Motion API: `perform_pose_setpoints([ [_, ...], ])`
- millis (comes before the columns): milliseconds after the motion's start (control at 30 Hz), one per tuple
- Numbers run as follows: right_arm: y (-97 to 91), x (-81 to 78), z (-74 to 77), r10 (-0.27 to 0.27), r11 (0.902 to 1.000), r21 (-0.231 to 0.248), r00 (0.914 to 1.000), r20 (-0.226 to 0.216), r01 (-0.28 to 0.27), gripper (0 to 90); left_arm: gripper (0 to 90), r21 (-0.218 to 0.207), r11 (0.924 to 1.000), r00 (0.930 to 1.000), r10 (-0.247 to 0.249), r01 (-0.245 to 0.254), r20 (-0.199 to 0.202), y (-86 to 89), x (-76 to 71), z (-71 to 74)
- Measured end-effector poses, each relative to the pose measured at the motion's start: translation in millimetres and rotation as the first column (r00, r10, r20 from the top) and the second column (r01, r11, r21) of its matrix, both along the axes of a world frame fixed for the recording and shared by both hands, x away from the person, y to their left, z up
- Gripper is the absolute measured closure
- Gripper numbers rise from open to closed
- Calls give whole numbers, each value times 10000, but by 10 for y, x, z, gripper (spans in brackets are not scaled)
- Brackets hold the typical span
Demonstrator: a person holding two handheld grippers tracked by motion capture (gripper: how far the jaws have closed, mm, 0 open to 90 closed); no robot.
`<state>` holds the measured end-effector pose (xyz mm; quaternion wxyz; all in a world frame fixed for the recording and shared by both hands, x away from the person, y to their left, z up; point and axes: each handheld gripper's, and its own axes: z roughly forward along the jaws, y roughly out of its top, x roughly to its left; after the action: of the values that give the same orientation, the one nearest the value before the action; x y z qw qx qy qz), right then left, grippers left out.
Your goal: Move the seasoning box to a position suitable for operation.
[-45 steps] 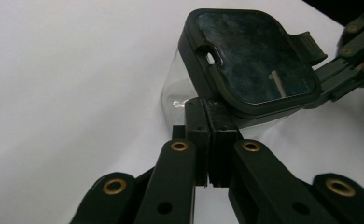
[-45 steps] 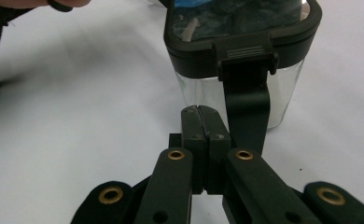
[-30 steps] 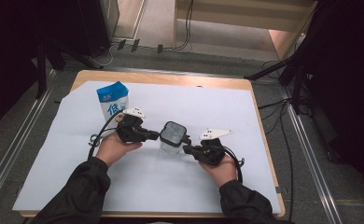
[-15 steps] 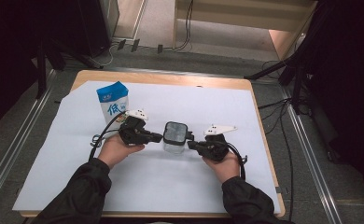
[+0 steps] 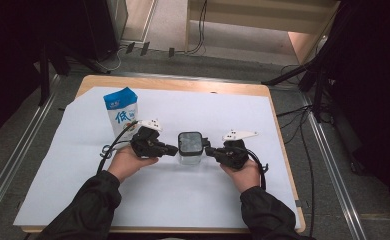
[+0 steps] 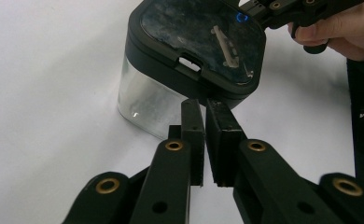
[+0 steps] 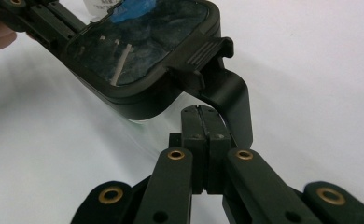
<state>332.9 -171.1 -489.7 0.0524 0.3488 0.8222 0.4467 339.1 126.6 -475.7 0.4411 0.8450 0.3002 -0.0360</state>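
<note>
A clear container with a black lid (image 5: 190, 145) stands mid-table on white paper. My left gripper (image 5: 176, 149) points at its left side. In the left gripper view its jaws (image 6: 204, 103) have just been opening a little. A narrow gap shows between them with nothing in it, and the tips sit at the lid's (image 6: 199, 46) lower edge. My right gripper (image 5: 206, 150) meets the container from the right. Its jaws (image 7: 201, 109) are shut tight together just under the lid's (image 7: 143, 51) swung-out black latch (image 7: 229, 93), with nothing seen between them.
A blue and white milk carton (image 5: 121, 112) stands upright behind the left hand, close to the left gripper's cable. The white paper (image 5: 283, 120) covers most of the wooden table (image 5: 183, 86). Metal rails run along both sides on the floor.
</note>
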Motion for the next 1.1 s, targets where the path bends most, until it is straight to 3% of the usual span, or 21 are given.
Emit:
perform_pose_setpoints([
  [133, -10, -16, 54, 157, 9999, -4, 9999, 67, -157, 900, 725, 61, 9998, 9990, -166, 163, 419, 59, 2, 25],
  [200, -25, -18, 88, 215, 9998, -39, 9997, 137, -214, 900, 597, 45, 9999, 9988, -132, 130, 473, 68, 2, 28],
  [233, -25, -18, 88, 215, 9998, -39, 9997, 137, -214, 900, 597, 21, 9999, 9988, -140, 140, 459, 78, 12, 27],
  [267, -51, -17, 121, 185, 9998, 2, 9997, 133, -185, 900, 508, 22, 10000, 9994, -98, 97, 326, 90, 31, 24],
  [367, -80, -16, 155, 168, 9998, 66, 9997, 155, -169, 900, 443, 76, 9999, 9996, -126, 124, 244, 92, 43, 23],
  [433, -125, -11, 211, 100, 9999, 101, 9995, 293, -103, 900, 344, 208, 9996, 9987, -200, 190, 472, 90, 46, 34],
  [633, -187, 37, 272, 55, 9999, 96, 9995, 313, -58, 900, 184, -224, 9997, 9997, 5, 0, 253, 89, 126, 61],
  [700, -186, 62, 280, 111, 9999, 2, 9995, 307, -111, 900, 133, -496, 9985, 9994, -231, 244, 256, 74, 159, 77],
  [767, -184, 74, 282, 97, 9999, -33, 9996, 269, -96, 900, 130, -385, 9982, 9985, -442, 454, 325, 55, 176, 84],
  [800, -179, 117, 276, 153, 9998, -115, 9996, 225, -150, 900, 139, -20, 9987, 9976, -501, 502, 483, 20, 211, 86],
  [933, -179, 168, 261, 185, 9997, -170, 9996, 193, -182, 900, 138, -13, 9967, 9957, -812, 813, 436, -6, 266, 86],
  [1000, -189, 183, 244, 134, 9998, -130, 9998, 126, -133, 900, 136, -234, 9932, 9922, -1130, 1144, 530, -29, 276, 63],
  [1100, -211, 200, 223, 71, 9999, -118, 9999, 128, -69, 900, 123, -57, 9917, 9903, -1279, 1284, 548, -48, 273, 41],
])
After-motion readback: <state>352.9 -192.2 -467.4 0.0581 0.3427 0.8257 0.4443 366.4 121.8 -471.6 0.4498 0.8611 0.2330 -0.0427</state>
